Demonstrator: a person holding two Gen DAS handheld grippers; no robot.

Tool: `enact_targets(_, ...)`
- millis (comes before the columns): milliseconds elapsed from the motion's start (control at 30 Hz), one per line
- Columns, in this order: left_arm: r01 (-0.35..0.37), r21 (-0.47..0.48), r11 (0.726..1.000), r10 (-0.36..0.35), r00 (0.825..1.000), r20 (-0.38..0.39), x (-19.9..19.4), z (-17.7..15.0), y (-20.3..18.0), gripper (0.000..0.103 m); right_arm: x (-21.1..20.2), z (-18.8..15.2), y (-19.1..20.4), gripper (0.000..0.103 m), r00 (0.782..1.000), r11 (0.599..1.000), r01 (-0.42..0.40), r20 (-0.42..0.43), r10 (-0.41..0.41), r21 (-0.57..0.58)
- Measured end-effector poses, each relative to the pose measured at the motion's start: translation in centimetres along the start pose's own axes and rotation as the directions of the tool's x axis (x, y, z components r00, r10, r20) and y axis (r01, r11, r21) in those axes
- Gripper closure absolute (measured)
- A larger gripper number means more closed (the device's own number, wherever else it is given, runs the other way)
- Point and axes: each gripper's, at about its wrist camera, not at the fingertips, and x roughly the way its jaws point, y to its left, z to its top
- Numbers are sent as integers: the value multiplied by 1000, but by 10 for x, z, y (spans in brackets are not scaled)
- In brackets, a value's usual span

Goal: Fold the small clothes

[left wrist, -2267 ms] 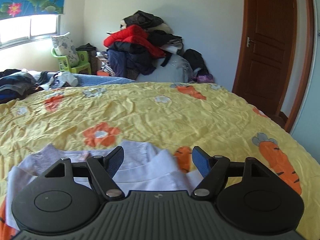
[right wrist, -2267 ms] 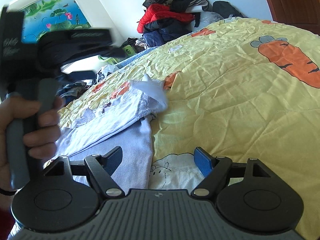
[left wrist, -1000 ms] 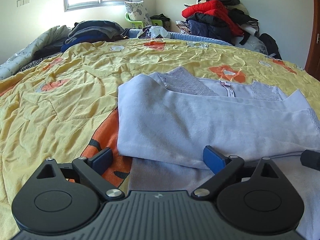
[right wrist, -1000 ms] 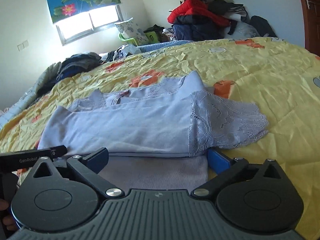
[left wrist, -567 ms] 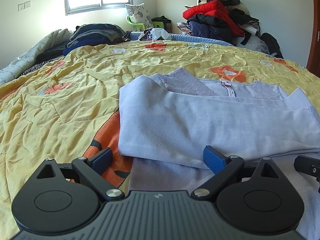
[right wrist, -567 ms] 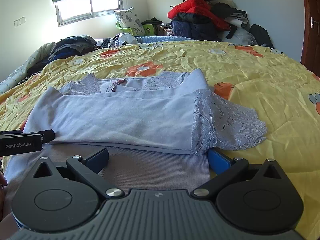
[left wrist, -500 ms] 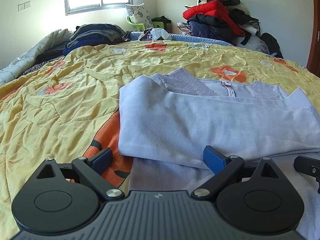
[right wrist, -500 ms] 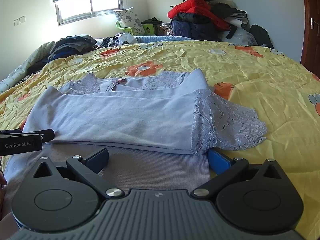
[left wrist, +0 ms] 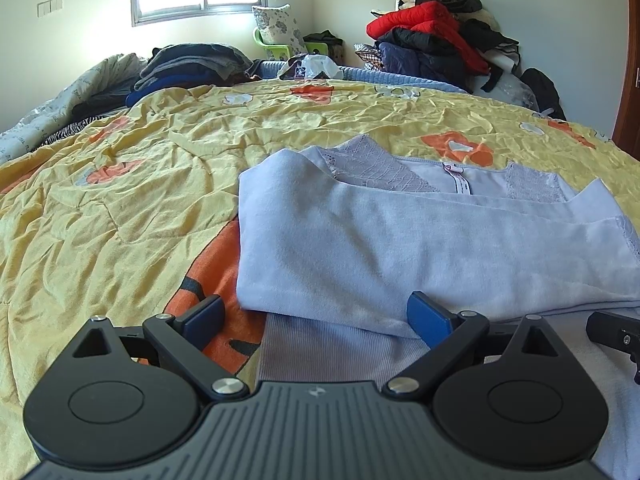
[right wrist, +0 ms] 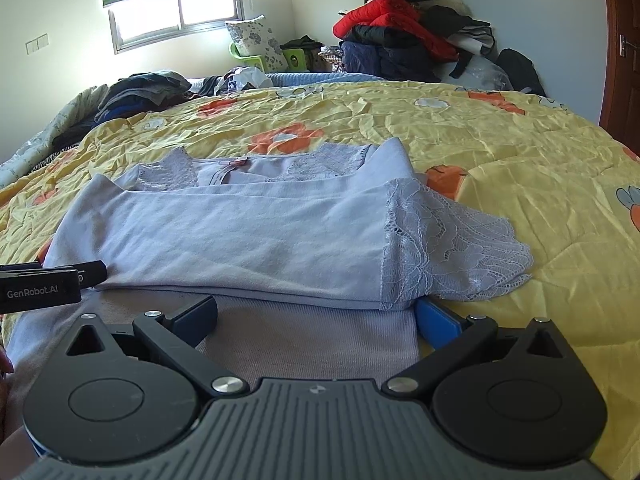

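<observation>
Top [left wrist: 400,240]: I see it lying on the quilt [left wrist: 120,200], sleeves folded across.
Left gripper [left wrist: 316,314]: mine, spread wide at the hem, holding nothing.
Right gripper [right wrist: 316,314]: likewise released, low at the hem.

matt knit top [right wrist: 240,232] (lace sleeve [right wrist: 448,240])

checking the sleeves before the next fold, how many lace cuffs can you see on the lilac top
1. The lace cuff lies at the right end of the lilac top, spread on the yellow quilt just ahead of the right gripper. The other sleeve's cuff may be hidden in the fold.
</observation>
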Motion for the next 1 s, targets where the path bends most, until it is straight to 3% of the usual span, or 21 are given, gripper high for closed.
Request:
enact_targets(400,11,-14,1000,-11,1000,-6,1,0,2,4,0,1,-2,0,1000,1000,-2,2,2,8)
enact_targets(633,71,-37,997,-73,997,-36,-5,0,12,1,3,1,7,0,999,999,34,-18,-35,-40)
enact_targets(767,39,8,999,-39,997,-60,-23,-5,11,1,2,0,8,0,999,998,33,-21,-34,-49)
enact_targets(1000,-3,74,997,3,1000,-7,-62,-12,10,1,-24,-11,-2,0,1000,999,8,-10,-7,46)
